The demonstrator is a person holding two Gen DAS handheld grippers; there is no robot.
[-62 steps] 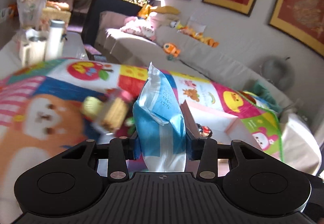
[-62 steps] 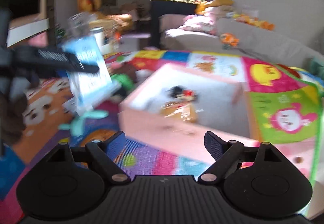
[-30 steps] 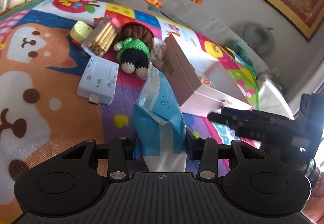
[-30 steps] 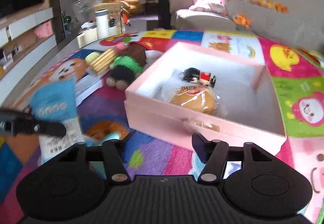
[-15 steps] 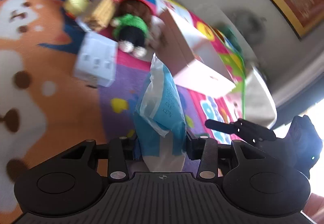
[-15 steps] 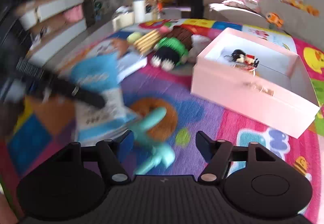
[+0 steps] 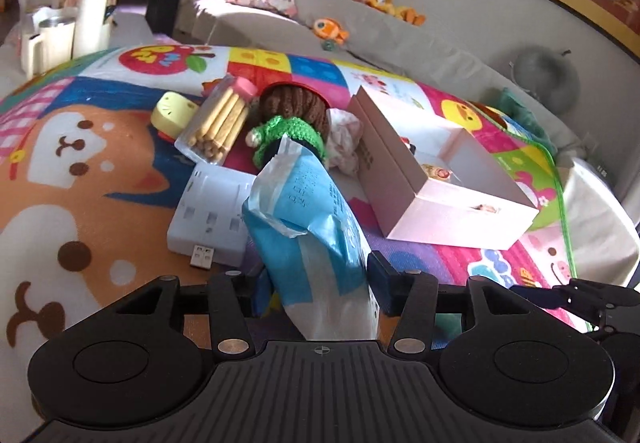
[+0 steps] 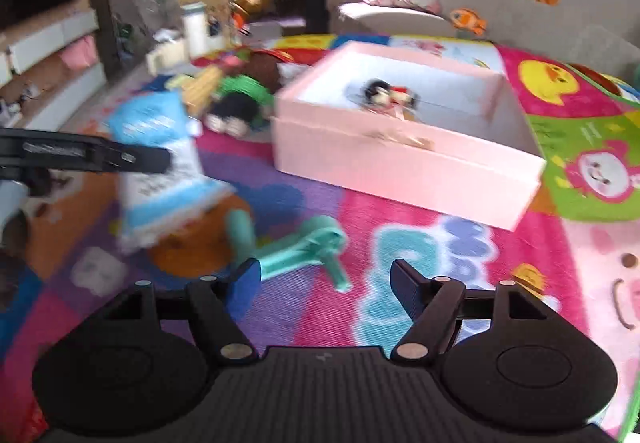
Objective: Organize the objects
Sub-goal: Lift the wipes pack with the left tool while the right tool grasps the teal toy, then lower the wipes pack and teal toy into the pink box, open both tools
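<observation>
Nearest, the left gripper (image 7: 318, 281): jaws just been opening, now a bit apart, with the blue and white packet (image 7: 308, 211) leaning between them, low over the play mat (image 8: 400, 243), pads right beside it and not seen to squeeze. Then the right gripper (image 8: 324, 279): jaws just been opening too, wide apart, holding nothing, just above a green-blue plastic toy (image 8: 304, 249) lying on the mat. A little further, behind the packet, a white plug strip (image 7: 208, 215). Past that, a pile: a clear box of biscuit sticks (image 7: 218, 123), a small yellow thing (image 7: 174, 113), a knitted doll (image 7: 292, 119) in green. Beside the doll, an open pink box (image 7: 400, 171) with a tiny figure (image 8: 388, 95) inside. Far back, a grey sofa (image 7: 400, 43) with soft toys.
</observation>
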